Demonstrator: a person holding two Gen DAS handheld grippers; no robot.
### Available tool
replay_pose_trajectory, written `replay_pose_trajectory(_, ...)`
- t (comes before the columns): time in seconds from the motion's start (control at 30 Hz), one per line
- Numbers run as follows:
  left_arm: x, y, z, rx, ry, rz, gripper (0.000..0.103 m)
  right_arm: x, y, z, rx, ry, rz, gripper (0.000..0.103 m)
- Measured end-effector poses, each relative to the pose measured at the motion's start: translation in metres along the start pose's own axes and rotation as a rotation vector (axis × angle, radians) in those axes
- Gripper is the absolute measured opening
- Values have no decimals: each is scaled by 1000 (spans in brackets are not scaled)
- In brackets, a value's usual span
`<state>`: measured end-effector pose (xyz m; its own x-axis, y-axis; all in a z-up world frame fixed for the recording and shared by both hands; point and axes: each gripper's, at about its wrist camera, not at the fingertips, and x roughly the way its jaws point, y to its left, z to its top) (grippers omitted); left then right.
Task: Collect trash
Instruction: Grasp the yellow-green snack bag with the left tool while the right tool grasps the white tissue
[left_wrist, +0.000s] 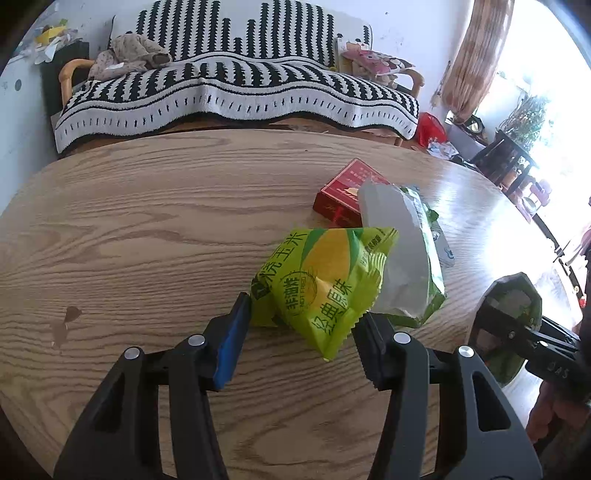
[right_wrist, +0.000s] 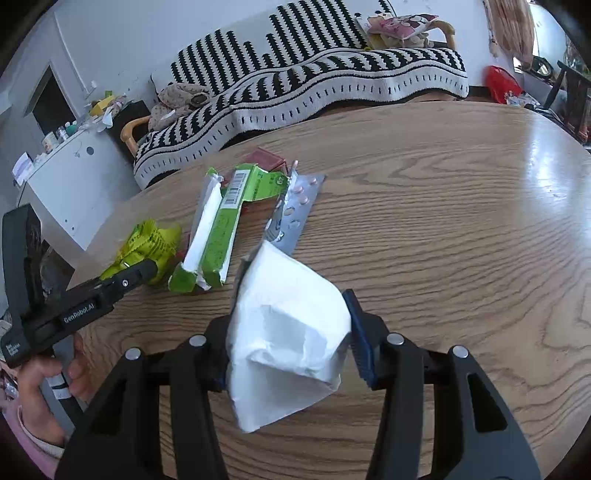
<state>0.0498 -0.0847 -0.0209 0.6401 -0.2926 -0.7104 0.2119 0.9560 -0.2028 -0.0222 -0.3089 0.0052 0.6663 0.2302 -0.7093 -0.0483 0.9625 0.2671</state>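
My left gripper (left_wrist: 303, 314) is around a green and yellow corn snack wrapper (left_wrist: 325, 284) on the wooden table (left_wrist: 147, 221); its jaws touch the wrapper's sides. Behind the wrapper lie a green torn package with a white inside (left_wrist: 406, 258) and a red box (left_wrist: 343, 195). My right gripper (right_wrist: 291, 295) is shut on a crumpled white paper (right_wrist: 284, 332) just above the table (right_wrist: 443, 258). In the right wrist view the left gripper (right_wrist: 140, 275) holds the yellow-green wrapper (right_wrist: 151, 240), next to the green package (right_wrist: 218, 229), a silver pill blister (right_wrist: 295, 206) and the red box (right_wrist: 266, 158).
A sofa with a black and white striped blanket (left_wrist: 229, 88) stands behind the table. A white cabinet (right_wrist: 66, 177) stands left of the table in the right wrist view. A red bag (left_wrist: 428, 129) and dark furniture (left_wrist: 509, 155) stand at the right by the window.
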Motion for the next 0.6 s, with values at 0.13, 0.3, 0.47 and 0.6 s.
replay_pose_trajectory(0.13, -1, 1, 1, -12, 2, -13, 52, -1, 2, 0, -8, -1, -6, 50)
replay_pose_trajectory(0.3, -1, 1, 4, -7, 8, -17, 52, -1, 0, 1, -10, 7, -9, 50)
replay_pose_trajectory(0.47, -7, -1, 3, -18, 11, -42, 50, -6, 3, 2, -18, -8, -23, 50)
replay_pose_trajectory(0.6, -22, -4, 1, -6, -18, -38, 35, -14, 4, 3, -11, -29, -26, 50)
